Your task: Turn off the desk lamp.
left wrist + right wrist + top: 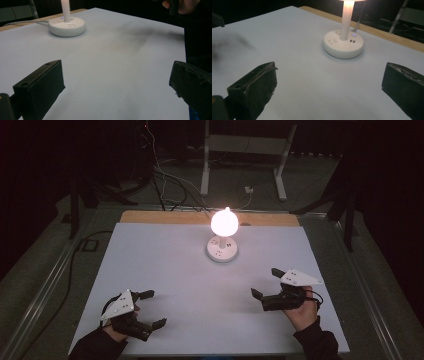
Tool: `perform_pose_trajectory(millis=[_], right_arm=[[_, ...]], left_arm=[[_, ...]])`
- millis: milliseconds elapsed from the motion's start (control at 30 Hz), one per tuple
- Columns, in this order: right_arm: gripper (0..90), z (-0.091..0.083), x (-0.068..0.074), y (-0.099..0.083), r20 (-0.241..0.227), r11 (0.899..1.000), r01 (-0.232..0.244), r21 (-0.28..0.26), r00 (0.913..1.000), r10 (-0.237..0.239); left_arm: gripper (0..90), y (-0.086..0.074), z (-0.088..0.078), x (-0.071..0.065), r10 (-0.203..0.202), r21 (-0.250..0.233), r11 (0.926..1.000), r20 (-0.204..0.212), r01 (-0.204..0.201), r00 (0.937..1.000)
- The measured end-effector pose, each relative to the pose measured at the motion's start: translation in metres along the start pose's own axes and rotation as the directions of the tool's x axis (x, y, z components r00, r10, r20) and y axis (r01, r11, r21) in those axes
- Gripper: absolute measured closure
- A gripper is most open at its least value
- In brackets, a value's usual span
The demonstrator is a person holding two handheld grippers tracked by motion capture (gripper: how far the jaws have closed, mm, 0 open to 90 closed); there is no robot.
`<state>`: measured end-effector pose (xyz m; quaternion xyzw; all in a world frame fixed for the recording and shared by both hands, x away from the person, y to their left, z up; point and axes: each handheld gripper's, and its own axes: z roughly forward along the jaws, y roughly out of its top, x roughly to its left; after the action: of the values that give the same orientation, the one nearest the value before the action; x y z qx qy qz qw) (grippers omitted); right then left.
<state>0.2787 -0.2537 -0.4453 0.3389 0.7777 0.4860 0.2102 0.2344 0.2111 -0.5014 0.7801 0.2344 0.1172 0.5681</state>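
Observation:
A small white table lamp [223, 235] stands lit at the far middle of the white table [170, 270], its round base [67, 26] [343, 43] carrying sockets and a small blue light. My left gripper [152, 309] rests low at the near left, held by a hand, jaws wide apart with nothing between them. My right gripper [266, 282] sits at the near right, also held by a hand, open and holding nothing. Both point roughly toward the table's middle, well short of the lamp.
A wooden strip [165, 217] runs along the table's far edge. Cables [165, 185] and a white stand frame [245, 150] lie on the dark floor beyond. The room around the table is dark.

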Motion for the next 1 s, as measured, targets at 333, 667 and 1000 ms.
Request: perform_pose_trajectory(millis=[333,667,1000], right_arm=[[0.0,0.01,-0.005,0.013,0.015,1.0,0.0,-0.014,0.9999,0.0],[0.0,0.016,-0.013,0.025,0.028,1.0,0.008,-0.027,0.9996,-0.007],[0.0,0.029,-0.019,0.031,0.022,1.0,-0.001,-0.031,0.9998,0.002]], left_arm=[[0.3,0.0,0.0,0.0,-0.006,0.001,1.0,0.003,0.006,1.0],[0.3,0.0,0.0,0.0,-0.008,-0.003,1.0,0.003,0.008,1.0],[0.3,0.001,-0.001,0.0,-0.007,-0.007,0.9999,0.001,0.007,1.0]])
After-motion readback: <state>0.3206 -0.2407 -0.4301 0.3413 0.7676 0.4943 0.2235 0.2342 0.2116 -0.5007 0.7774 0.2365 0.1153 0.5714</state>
